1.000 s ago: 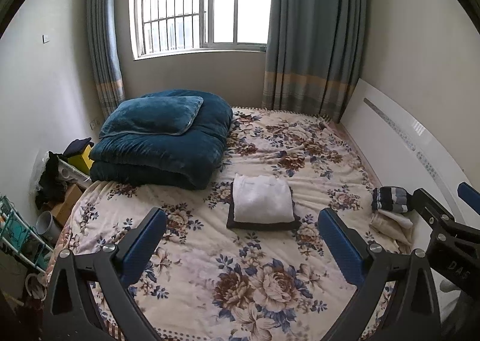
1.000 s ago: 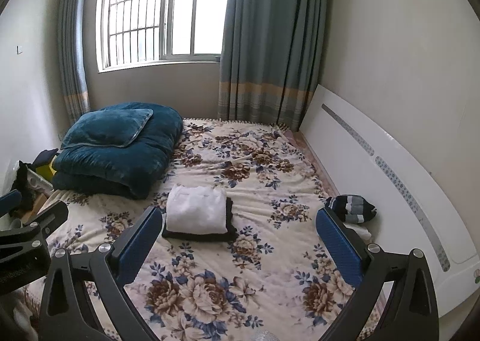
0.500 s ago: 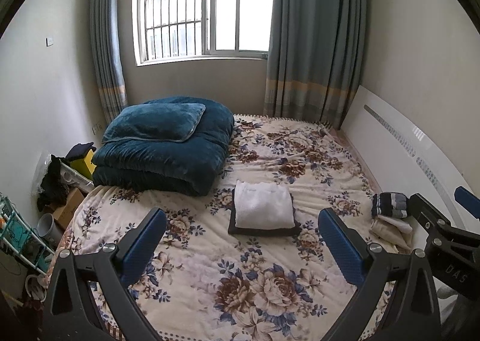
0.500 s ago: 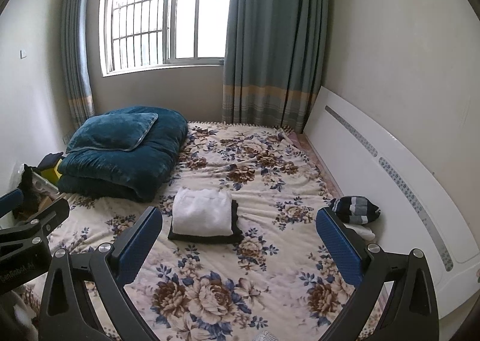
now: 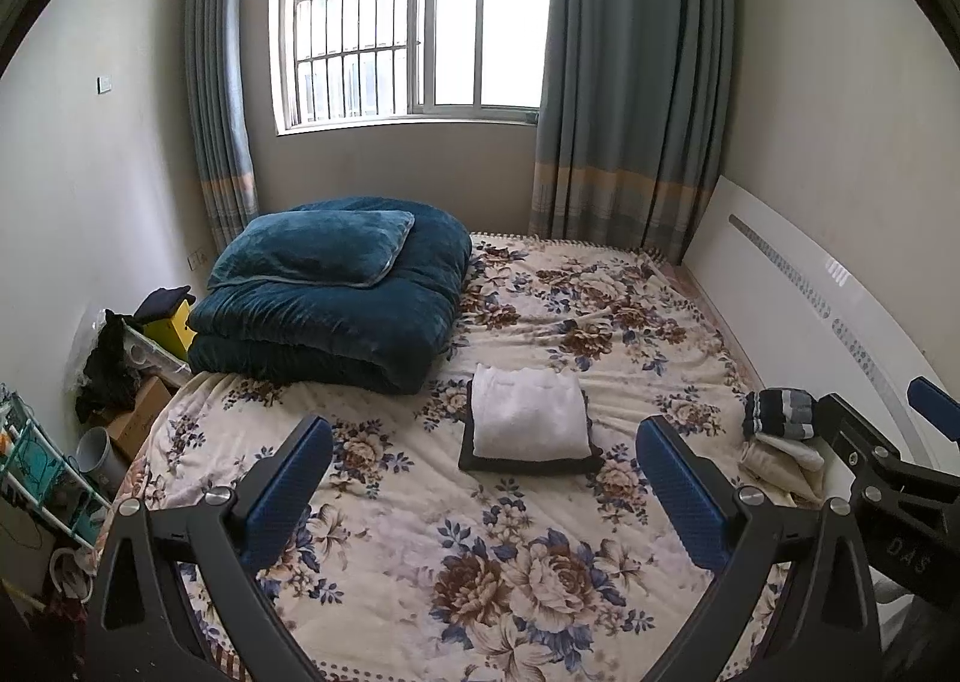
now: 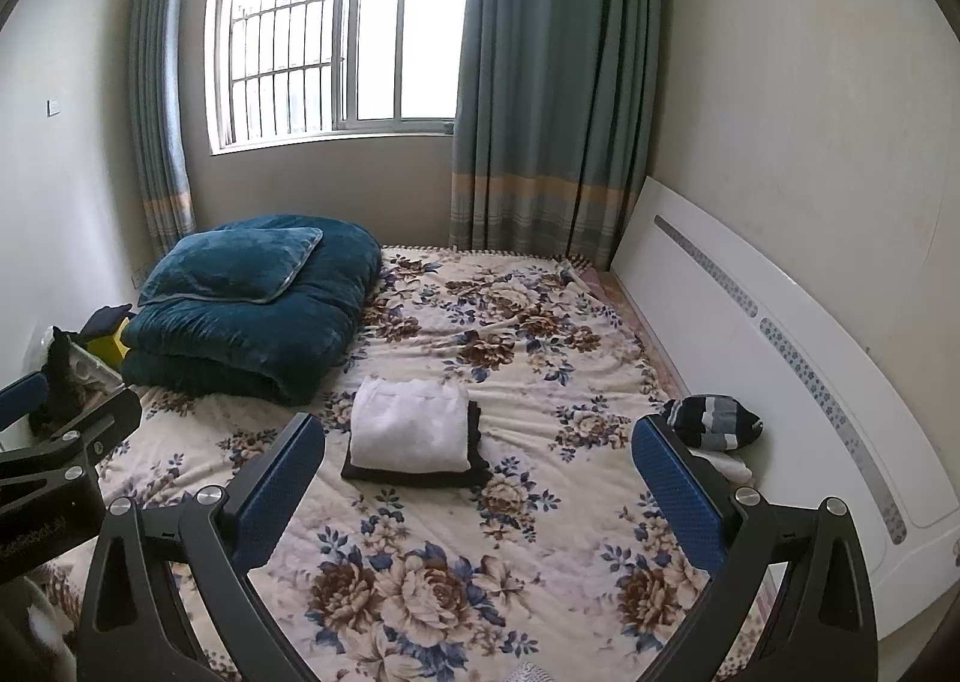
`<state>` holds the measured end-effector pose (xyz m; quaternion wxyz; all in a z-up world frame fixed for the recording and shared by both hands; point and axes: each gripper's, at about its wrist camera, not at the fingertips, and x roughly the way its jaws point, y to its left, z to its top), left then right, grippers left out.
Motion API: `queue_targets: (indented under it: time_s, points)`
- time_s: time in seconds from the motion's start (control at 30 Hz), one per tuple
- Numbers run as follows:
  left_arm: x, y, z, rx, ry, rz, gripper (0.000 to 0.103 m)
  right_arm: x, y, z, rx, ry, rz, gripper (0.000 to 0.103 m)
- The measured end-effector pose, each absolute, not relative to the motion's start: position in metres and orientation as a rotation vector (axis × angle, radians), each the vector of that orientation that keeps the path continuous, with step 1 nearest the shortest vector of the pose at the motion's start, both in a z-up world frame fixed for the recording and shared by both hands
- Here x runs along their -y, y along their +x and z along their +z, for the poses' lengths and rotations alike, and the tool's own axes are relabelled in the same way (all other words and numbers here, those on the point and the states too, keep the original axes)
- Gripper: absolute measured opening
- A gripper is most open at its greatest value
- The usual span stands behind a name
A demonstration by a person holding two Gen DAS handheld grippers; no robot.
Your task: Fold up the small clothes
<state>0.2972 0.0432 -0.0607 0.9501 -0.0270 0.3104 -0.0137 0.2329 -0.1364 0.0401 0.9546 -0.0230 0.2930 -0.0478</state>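
My left gripper [image 5: 483, 478] shows black angular arms ending in blue, finely textured pads [image 5: 288, 484], with silver round screws on each arm. My right gripper [image 6: 480, 478] looks the same: black frame, blue dimpled pads [image 6: 675, 493], silver screws. At the right edge of the left view, its black body carries pale lettering.

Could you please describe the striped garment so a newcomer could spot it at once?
Find the white headboard along the bed's right side. The striped garment lies bunched against it, atop pale clothes; unlike the folded white piece mid-bed, it is dark with grey bands.
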Motion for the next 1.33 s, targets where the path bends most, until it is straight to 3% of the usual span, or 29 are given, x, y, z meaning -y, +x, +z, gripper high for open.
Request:
queue_targets:
  time_s: [1.33]
  points:
    - [-0.0431, 0.2892, -0.0573, -0.612, -0.049, -0.002, 0.103, 0.1287, 0.2279, 0.0373, -0.595, -0.043, -0.079, 0.103]
